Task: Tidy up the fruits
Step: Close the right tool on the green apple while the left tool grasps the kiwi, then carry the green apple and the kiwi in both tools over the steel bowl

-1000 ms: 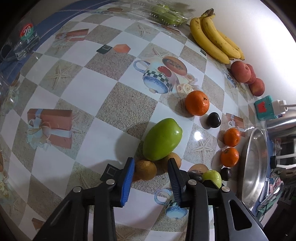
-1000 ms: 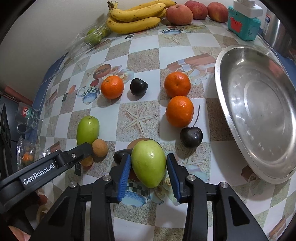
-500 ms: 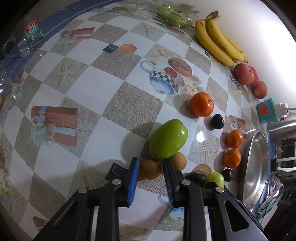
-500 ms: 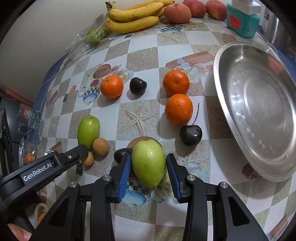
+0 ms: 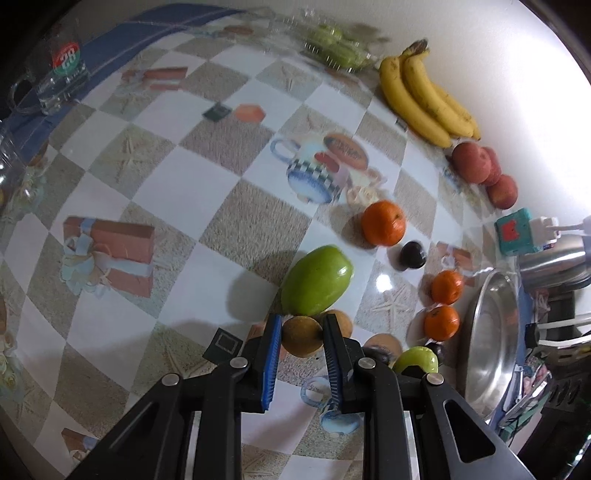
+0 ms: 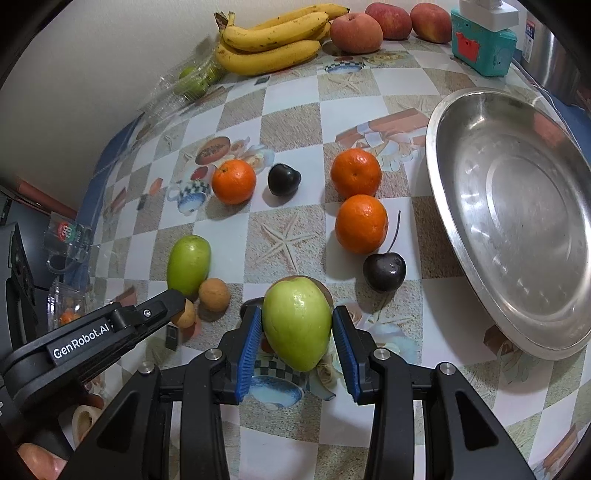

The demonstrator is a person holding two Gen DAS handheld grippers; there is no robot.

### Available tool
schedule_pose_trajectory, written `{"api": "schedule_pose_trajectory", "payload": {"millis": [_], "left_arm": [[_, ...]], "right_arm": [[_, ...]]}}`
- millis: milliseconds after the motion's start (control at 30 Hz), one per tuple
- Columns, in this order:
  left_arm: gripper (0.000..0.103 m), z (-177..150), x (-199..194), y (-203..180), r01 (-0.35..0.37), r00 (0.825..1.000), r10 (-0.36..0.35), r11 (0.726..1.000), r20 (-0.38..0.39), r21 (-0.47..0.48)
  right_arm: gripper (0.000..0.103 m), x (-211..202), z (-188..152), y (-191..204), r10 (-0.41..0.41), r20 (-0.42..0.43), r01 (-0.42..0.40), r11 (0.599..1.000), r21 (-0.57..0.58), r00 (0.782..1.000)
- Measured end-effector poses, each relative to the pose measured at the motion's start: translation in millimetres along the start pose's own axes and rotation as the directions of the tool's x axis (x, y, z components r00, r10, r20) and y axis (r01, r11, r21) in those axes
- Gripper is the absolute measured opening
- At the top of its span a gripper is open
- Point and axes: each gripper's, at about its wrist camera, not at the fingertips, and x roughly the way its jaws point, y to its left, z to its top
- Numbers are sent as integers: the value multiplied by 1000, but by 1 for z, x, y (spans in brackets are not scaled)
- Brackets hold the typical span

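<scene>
The left tool has its blue pads clamped on a small round brown fruit, just below the long green fruit lying on the checked worktop. A second brown fruit peeks out behind the right finger, mostly hidden. From the right wrist view, that same tool's black finger covers half of the held fruit, so only a tan sliver shows.

The right tool straddles a pale green fruit; the left pad seems to touch its skin, while the right pad stands just beside it (whether it truly presses, I cannot tell). Something dark sits behind that left pad, too hidden to name, and a brown round shape behind the green fruit may be print or fruit.

Up the worktop lie three oranges, a dark plum-like fruit and a stemmed dark cherry near the steel tray, whose right side is cut off. Bananas and peaches line the wall. A thumb tip pokes in at the bottom left corner.
</scene>
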Motion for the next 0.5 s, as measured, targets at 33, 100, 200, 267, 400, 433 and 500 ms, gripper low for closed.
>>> {"api": "schedule_pose_trajectory", "payload": {"millis": [33,100,200,267,400,433,500], "left_arm": [[25,0,-5,-1,6,1000,-6,1000,16,2],[24,0,-13,-3,17,999,-17,1000,42,7],[24,0,-22,-4,24,997,-25,1000,71,11],[24,0,-25,-6,23,996,-24,1000,87,15],[25,0,-28,-12,8,995,-11,999,97,41],[25,-1,-27,-14,2,995,-7,999,95,50],[25,-3,-25,-18,-7,996,1,998,90,65]], "right_arm": [[41,-4,0,0,13,9,-13,1000,4,1000],[41,-9,0,1,29,24,-29,1000,5,999],[41,-22,2,2,56,58,-57,998,11,997],[41,-28,2,3,67,75,-68,998,14,995],[41,-36,4,5,65,96,-67,998,9,993],[41,-36,4,5,64,96,-65,998,11,993],[41,-36,5,4,62,93,-64,998,15,994]]}}
